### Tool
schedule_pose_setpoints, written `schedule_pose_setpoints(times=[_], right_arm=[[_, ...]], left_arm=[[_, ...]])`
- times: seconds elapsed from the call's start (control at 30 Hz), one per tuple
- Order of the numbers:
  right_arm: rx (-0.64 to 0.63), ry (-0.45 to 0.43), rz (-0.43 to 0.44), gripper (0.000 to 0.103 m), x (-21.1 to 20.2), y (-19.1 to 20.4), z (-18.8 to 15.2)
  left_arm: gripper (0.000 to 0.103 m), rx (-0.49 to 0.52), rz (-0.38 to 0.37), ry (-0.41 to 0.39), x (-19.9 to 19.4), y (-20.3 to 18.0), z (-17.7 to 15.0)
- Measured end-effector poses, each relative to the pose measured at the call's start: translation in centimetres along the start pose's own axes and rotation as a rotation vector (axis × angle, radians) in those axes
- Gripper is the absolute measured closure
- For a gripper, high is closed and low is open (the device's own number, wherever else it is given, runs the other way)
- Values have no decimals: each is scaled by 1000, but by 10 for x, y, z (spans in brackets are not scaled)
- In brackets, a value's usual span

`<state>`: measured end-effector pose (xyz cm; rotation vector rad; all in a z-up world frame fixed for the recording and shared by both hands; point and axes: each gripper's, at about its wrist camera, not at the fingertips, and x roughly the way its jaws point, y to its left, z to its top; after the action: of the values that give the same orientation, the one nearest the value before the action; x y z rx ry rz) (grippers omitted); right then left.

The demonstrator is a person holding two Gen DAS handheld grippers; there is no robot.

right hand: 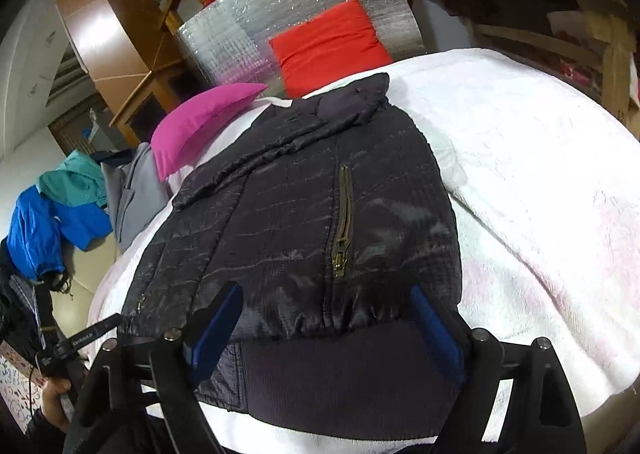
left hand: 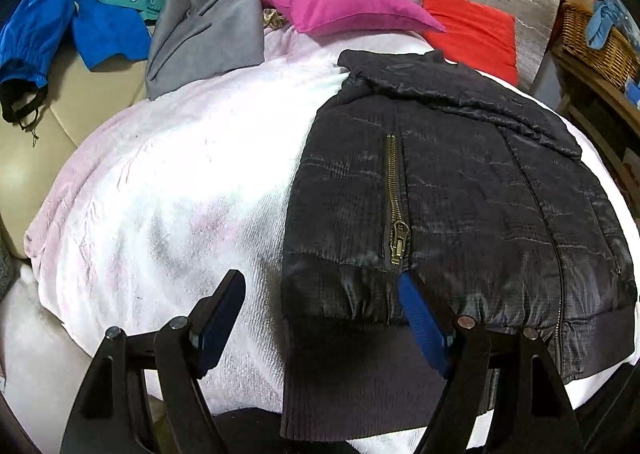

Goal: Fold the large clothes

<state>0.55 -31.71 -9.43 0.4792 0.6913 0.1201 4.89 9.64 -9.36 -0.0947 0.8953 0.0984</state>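
the black jacket (left hand: 460,194) lies half-folded on the bed (left hand: 180,174), hem fold left, both left tongs (left hand: 320,318) and right tongs (right hand: 328,330) released.

one black jacket (left hand: 460,194), two pillows, pink (left hand: 340,6) and red (left hand: 472,30), three other garments, two grippers.

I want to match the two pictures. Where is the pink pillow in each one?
Left wrist view: pink pillow at top centre, beyond the black jacket.
Right wrist view: pink pillow at left of centre, beside the jacket's far left edge.
Shared landmark: the red cushion against the silver sheet.
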Motion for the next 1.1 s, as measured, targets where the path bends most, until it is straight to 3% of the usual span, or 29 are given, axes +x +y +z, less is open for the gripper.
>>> schedule_pose_setpoints(times=[0.57, 1.1], right_arm=[[161, -27, 63, 15, -5, -30, -1], [318, -60, 155, 15, -12, -59, -3]], left_arm=[[24, -87, -74, 52, 11, 13, -6], [24, -127, -98, 71, 12, 22, -7]])
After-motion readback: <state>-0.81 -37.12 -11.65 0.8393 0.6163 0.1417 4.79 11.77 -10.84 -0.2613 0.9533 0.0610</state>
